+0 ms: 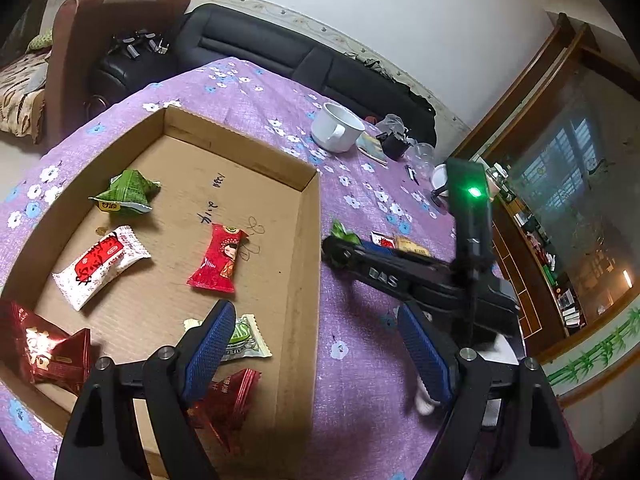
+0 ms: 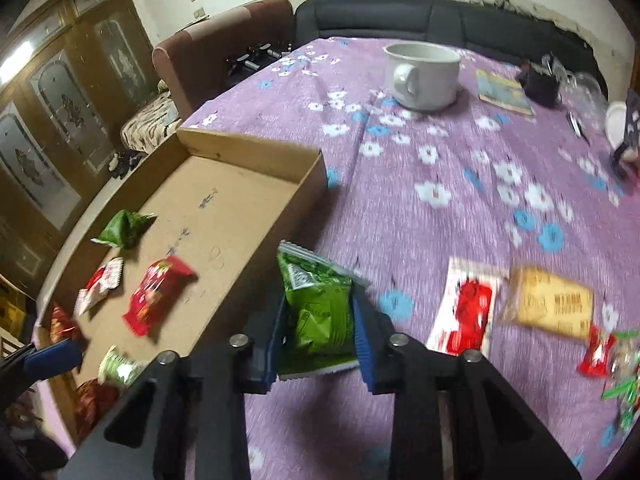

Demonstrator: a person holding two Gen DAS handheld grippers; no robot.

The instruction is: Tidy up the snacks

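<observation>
My right gripper (image 2: 319, 296) is shut on a green snack packet (image 2: 316, 320) just right of the cardboard box's (image 2: 256, 148) near wall, above the purple flowered cloth. The left wrist view shows the same gripper (image 1: 336, 248) with the green packet (image 1: 342, 234) at its tip. My left gripper (image 1: 314, 312) stands open astride the box's right wall (image 1: 308, 240) with nothing between its fingers. In the box lie a green triangular packet (image 1: 124, 194), a white-and-red one (image 1: 100, 264), a red one with a figure (image 1: 220, 258) and several more. A white-and-red packet (image 2: 464, 312) and a yellow packet (image 2: 552, 304) lie loose on the cloth.
A white mug (image 2: 424, 76), a booklet (image 2: 504, 92), a black object (image 2: 540, 84) and clear cups stand at the table's far side. More small wrapped snacks (image 2: 616, 364) lie at the right edge. A dark sofa (image 2: 400, 16) runs behind the table.
</observation>
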